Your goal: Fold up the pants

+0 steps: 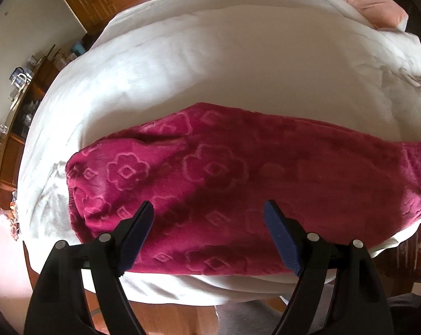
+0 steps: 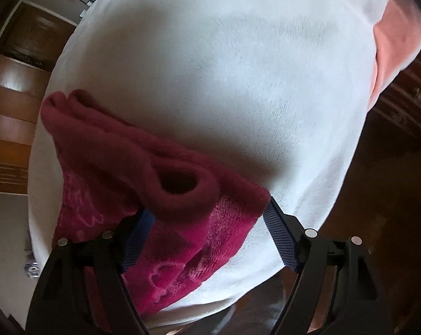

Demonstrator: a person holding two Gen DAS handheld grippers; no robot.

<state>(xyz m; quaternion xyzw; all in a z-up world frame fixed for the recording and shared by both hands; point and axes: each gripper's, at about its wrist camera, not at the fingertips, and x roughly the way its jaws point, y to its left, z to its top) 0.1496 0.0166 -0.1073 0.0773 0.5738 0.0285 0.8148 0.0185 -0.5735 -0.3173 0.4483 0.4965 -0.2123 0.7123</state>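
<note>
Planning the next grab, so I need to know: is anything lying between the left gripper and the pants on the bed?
Nothing visible does. The left gripper is open right over the pants, which lie flat on the white bed cover with no other item on top of them or in the gap.

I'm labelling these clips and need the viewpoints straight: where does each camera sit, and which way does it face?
Left wrist: on the left claw, looking steeply down over the red pants spread on the white bed; both its fingers show, wide apart.
Right wrist: on the right claw, looking down at one bunched end of the pants; its fingers show, apart.
Shared: pants, bed, pink pillow.
</note>
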